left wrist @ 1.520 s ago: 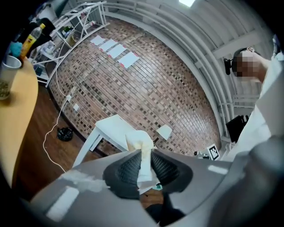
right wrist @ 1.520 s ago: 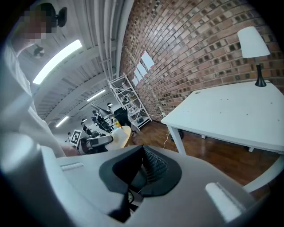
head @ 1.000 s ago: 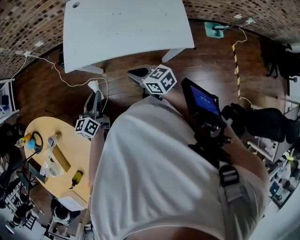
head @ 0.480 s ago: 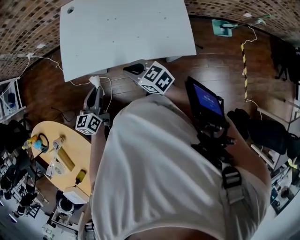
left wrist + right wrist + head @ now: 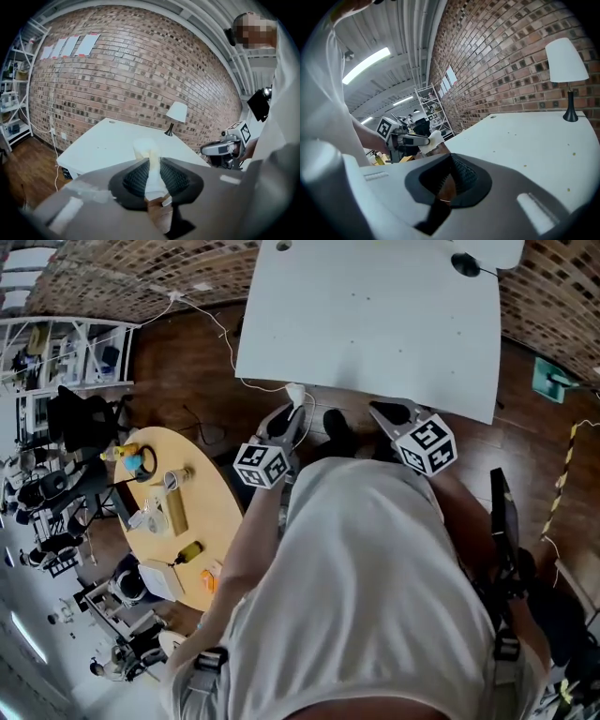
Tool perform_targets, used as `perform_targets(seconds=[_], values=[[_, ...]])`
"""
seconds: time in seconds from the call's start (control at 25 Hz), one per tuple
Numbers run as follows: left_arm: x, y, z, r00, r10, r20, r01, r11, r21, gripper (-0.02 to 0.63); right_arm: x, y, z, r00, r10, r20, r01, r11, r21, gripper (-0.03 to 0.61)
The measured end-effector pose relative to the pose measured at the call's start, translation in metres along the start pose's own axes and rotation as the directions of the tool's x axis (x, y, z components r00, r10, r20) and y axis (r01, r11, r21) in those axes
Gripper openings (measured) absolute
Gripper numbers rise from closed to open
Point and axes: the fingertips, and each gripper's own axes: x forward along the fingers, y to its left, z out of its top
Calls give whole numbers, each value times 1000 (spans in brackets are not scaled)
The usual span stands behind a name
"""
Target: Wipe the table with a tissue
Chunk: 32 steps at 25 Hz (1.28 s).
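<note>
We've got the left gripper [image 5: 152,174] clamped on the tissue [image 5: 149,157]: a white twisted strip stands upright btwn the ribbed pads and pokes out past the tips. In the head view the left gripper [image 5: 289,409] holds the tissue [image 5: 295,393] over the wood floor [image 5: 178,371], just short of the near edge of the white table [image 5: 375,324], not touching the top. The right gripper [image 5: 451,174] has its jaws drawn together at the tips w/ nothing btwn them. In the head view the right gripper [image 5: 386,412] sits beside the left one, also at the table's near edge. Both point toward the table [image 5: 108,143]; a white-shaded lamp [image 5: 176,114] stands at its far corner by the brick wall [image 5: 140,70]. Writing: each marker cube [image 5: 428,446] bears b/w square codes; paper sheets [image 5: 70,45] on the wall are too small to read. A round wooden table [image 5: 220,512] w/ bottles [image 5: 187,551] stands to our left
</note>
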Motion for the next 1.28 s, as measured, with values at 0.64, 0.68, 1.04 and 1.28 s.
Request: perform_targets(seconds=[0.64,0.68,1.04,1.28], values=[[53,86,16,997,42,-64,-41,999,15,78,29,-44,31,992,-125,9,124,991,55,8],[58,93,17,996,54,-78,-52,998,22,77,32,-49,35,991,-134,7,133,990,55,8],[88,169,14,981,124,-151,-128,992,-18,78,69,-76,53,983,-185,-4,185,975,120,9],[111,220,15,972,132,-193,-141,990,-32,78,88,-92,63,977,-212,-4,210,965,160,9]])
